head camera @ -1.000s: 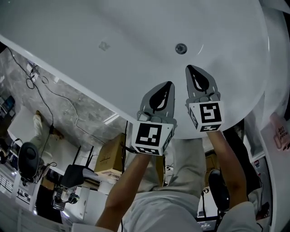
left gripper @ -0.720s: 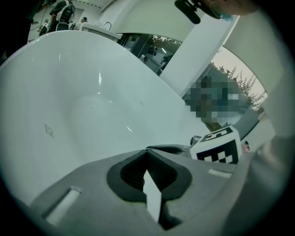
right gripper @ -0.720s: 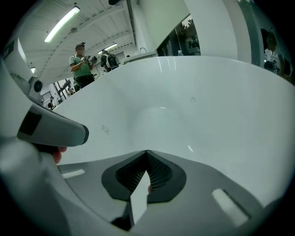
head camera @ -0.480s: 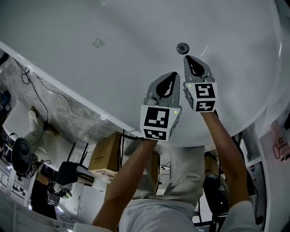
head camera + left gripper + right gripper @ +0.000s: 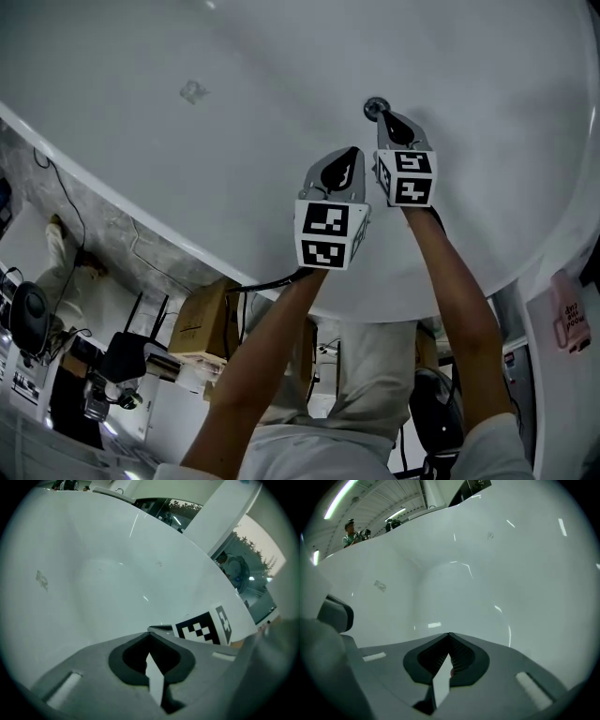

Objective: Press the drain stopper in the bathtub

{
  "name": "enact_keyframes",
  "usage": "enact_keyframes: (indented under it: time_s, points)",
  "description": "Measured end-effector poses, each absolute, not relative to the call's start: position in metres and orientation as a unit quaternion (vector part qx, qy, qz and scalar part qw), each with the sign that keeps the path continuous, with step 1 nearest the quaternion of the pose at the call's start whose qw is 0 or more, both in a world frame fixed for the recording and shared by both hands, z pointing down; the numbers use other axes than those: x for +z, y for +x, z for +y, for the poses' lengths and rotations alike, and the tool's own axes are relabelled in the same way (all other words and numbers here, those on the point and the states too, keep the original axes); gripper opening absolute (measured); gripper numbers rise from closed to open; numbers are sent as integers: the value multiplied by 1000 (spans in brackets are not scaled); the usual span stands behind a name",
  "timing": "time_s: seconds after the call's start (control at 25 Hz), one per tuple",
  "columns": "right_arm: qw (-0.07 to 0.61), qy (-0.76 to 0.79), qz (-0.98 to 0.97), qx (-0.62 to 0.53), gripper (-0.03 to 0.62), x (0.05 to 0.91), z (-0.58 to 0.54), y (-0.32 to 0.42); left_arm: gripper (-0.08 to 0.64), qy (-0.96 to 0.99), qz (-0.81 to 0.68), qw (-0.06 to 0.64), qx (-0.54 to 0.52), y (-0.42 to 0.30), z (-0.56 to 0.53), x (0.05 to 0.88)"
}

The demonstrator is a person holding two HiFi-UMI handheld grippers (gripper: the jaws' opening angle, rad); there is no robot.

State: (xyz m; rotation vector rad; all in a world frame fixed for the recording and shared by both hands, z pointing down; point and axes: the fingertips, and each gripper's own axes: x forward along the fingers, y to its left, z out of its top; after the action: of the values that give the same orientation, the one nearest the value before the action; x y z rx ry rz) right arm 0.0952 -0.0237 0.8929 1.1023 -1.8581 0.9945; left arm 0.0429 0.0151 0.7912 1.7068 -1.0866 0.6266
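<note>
The round metal drain stopper (image 5: 374, 107) sits in the floor of the white bathtub (image 5: 234, 103). My right gripper (image 5: 383, 114) is shut, and its tip rests at the stopper's right edge; whether it touches is not clear. My left gripper (image 5: 353, 152) is also shut and hangs over the tub floor, a little nearer me and to the left of the stopper. In the right gripper view the jaws are closed with nothing between them, and the stopper is hidden beneath them. The left gripper view shows closed jaws and the right gripper's marker cube (image 5: 204, 628).
The tub's rim (image 5: 112, 202) runs diagonally below my arms. A small grey mark (image 5: 193, 91) lies on the tub floor at the left. Beyond the rim are cardboard boxes (image 5: 192, 330), cables and a stone floor. A pink tag (image 5: 570, 314) hangs at the right edge.
Both grippers have moved forward into the tub. The right tip has gone from well short of the stopper to its edge. The left followed beside it.
</note>
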Motion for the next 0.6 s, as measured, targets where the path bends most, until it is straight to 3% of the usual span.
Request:
enact_keyframes:
  time_s: [0.44, 0.6]
  points:
    - [422, 409, -692, 420, 3, 967, -13, 111, 0, 678, -437, 522, 277, 45, 21, 850]
    - [438, 398, -689, 419, 59, 985, -11, 111, 0, 675, -439, 521, 282, 44, 18, 861]
